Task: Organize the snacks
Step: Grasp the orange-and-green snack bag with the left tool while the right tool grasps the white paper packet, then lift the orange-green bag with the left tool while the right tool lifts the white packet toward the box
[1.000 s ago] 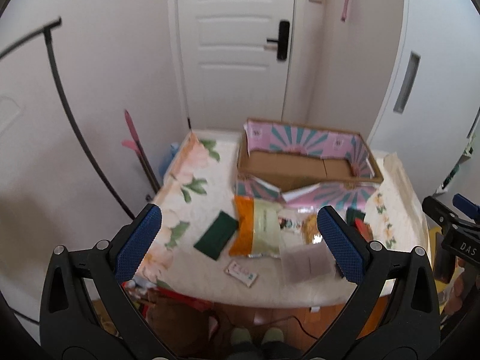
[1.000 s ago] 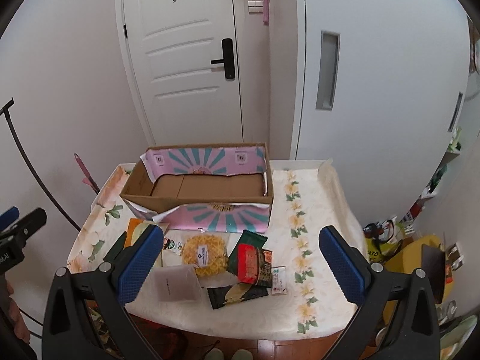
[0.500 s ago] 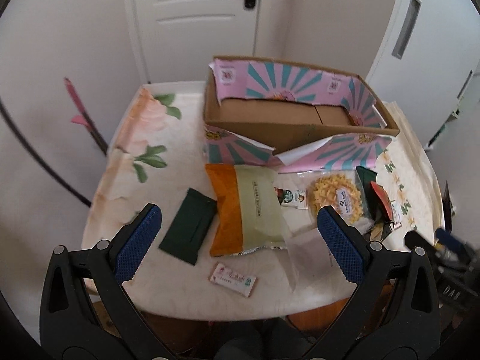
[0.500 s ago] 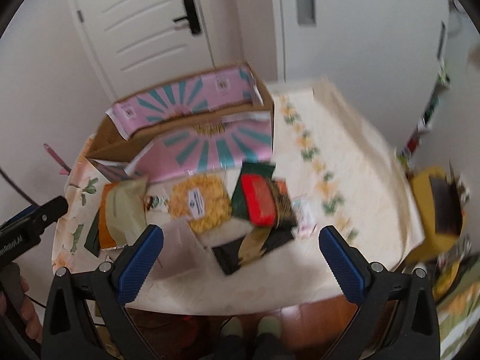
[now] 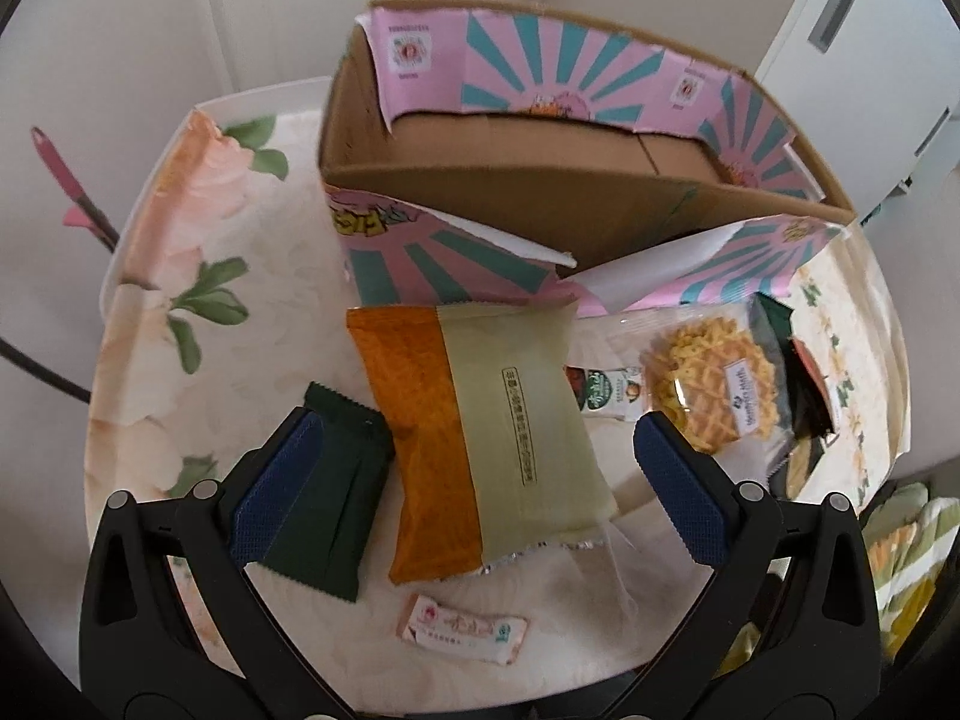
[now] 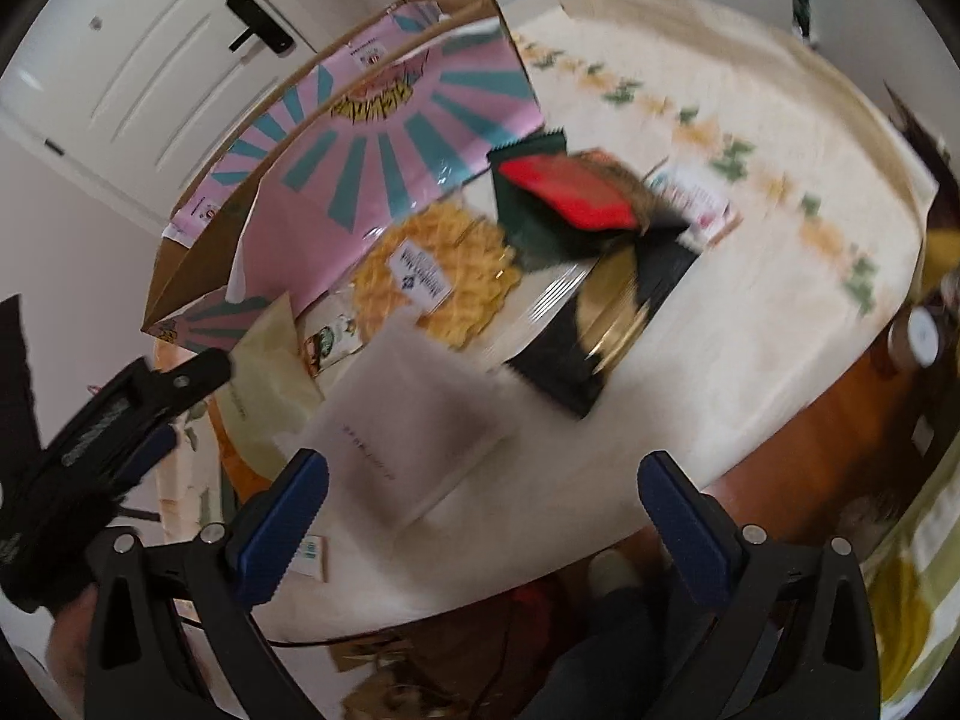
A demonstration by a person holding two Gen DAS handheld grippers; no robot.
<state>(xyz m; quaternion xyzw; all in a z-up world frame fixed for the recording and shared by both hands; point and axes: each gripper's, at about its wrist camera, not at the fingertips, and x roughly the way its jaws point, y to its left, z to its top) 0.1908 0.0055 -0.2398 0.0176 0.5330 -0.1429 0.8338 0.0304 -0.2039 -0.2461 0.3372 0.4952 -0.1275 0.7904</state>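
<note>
Snack packets lie on a table in front of an open pink and teal cardboard box [image 5: 540, 180]. In the left wrist view my left gripper [image 5: 474, 486] is open above an orange and beige bag [image 5: 480, 426], with a dark green packet [image 5: 330, 498] at its left finger. A small pink sachet [image 5: 462, 630] lies nearer. A waffle snack pack [image 5: 714, 384] sits right. In the blurred right wrist view my right gripper [image 6: 474, 516] is open above a frosted white pouch [image 6: 414, 432]. A red and green packet [image 6: 558, 192] and a black and gold packet [image 6: 606, 318] lie beyond.
The box [image 6: 360, 138] stands at the back of the table with its front flaps folded down. The floral tablecloth [image 5: 198, 276] reaches the table edges. The left gripper's body [image 6: 102, 414] shows at the left of the right wrist view. A white door [image 6: 120, 60] is behind.
Both grippers have moved forward and down toward the table. The snacks now look much larger. The right view has tilted and blurred. Both grippers stay open.
</note>
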